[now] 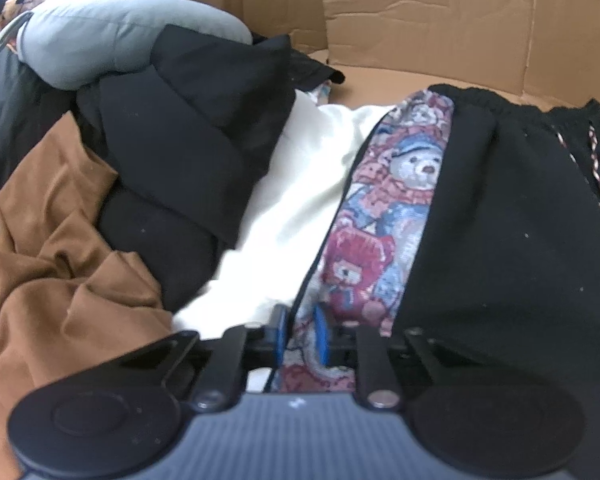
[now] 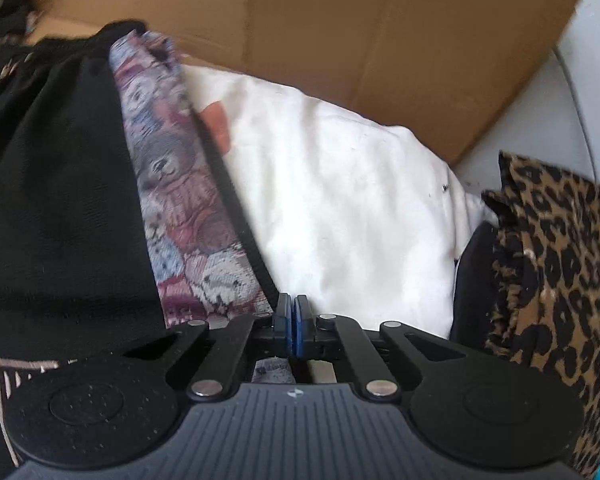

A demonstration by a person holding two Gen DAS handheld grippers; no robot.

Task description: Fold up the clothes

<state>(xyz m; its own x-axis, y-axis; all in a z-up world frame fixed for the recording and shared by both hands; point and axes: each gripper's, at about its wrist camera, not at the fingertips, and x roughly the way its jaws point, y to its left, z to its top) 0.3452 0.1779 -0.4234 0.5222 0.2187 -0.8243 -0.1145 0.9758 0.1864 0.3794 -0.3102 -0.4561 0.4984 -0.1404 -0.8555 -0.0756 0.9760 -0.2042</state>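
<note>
Looking along the left gripper (image 1: pixel 300 334) first, we see its fingers (image 1: pixel 279 330) standing a little apart with the teddy-bear panel (image 1: pixel 384 216) of the black garment (image 1: pixel 500 240) running between them; whether the pads truly bite the cloth or merely straddle it we cannot tell; the garment lies spread across a white garment (image 1: pixel 296 200), its gathered waistband and twisted drawstring (image 1: pixel 598 184) toward the far cardboard wall (image 1: pixel 420 20); a brown garment (image 1: pixel 52 264), dark folded pieces (image 1: pixel 188 128) and a grey one (image 1: pixel 112 36) are heaped to the left (apparently the waiting pile).

From the right gripper (image 2: pixel 296 320) the fingers (image 2: pixel 303 322) are pressed together, blue pads meeting, right at the dark edge seam (image 2: pixel 236 216) of the same bear panel; any cloth pinched there is hidden, so we judge, not see, a hold; the white garment (image 2: pixel 340 200) lies beyond, a leopard-print piece (image 2: pixel 552 280) to the right; both grippers sit at the near hem, we think, so the edge can be carried over in a fold.
</note>
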